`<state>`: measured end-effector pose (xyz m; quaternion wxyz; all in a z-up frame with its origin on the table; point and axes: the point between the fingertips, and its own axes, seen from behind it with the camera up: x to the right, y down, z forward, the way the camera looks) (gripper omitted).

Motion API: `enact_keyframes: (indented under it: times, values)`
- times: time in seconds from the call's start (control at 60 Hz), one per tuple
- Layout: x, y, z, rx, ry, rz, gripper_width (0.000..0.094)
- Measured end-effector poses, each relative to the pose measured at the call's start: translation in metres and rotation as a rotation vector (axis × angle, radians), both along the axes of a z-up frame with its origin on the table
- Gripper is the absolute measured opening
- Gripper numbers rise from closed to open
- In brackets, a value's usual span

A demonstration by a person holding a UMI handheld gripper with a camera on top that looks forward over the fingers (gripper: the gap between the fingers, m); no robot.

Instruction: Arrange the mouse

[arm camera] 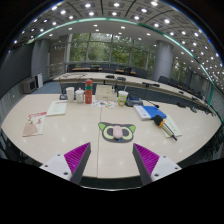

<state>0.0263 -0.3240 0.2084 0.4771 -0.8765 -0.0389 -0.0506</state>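
A small mouse pad lies flat on the pale table, just ahead of the gripper and roughly centred between its two fingers. The pad looks thin and has a cartoon animal face printed on it in grey-green with a pink patch at the middle; no writing on it can be read. No mouse itself can be made out on or near the pad.

The gripper is open: its two fingers stand well apart, each with a magenta pad of ridged texture on its inner face, and nothing sits between them. The mouse pad lies beyond the fingertips, not touched by either.

Further out on the table, to the left, a flat paper or card with a reddish picture lies near the edge, and a white sheet lies past it. Behind the mouse pad stand several upright containers: a red-and-white bottle, a white cup beside it, and a pale cup with a greenish band; their labels are too small to read. To the right lie a blue flat item and a white stick-shaped item across it. Beyond the table stand more long desks, with large windows and rows of ceiling lights above.
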Motion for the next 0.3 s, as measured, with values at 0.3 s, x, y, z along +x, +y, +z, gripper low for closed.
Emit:
enact_keyframes:
  times: [0.3]
  values:
    - [-0.008,-0.016,0.01,0.03,-0.011,-0.008,0.0852]
